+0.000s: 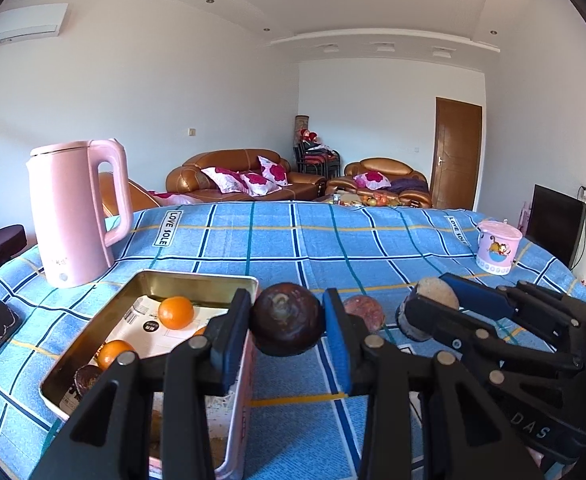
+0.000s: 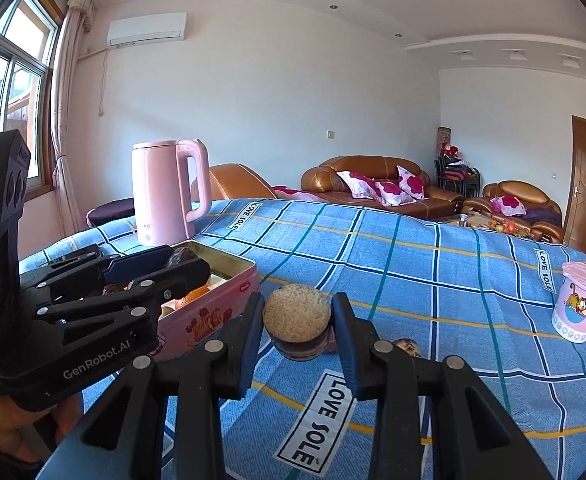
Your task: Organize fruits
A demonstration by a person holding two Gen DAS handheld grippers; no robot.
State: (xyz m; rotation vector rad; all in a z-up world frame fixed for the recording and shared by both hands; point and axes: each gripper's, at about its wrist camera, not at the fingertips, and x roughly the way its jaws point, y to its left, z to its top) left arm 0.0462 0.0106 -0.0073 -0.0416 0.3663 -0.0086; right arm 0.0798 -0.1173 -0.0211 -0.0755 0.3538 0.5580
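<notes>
Fruits (image 1: 287, 320) — round, dark, leathery; tin (image 1: 197, 280) rectangular

blue plaid tablecloth (image 1: 333, 240), pink kettle (image 1: 73, 216), orange tangerines (image 1: 176, 312), dark brown fruit (image 1: 287, 320)

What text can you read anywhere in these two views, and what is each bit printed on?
"LOVE SOLE": white labels on the blue checked tablecloth.
"GenRobot.AI": body of the left gripper.
"DAS": partial letters on the body of the right gripper.
Too small or blurred to read: print on the paper sheet in the tin, and the mark on the pink kettle.
</notes>
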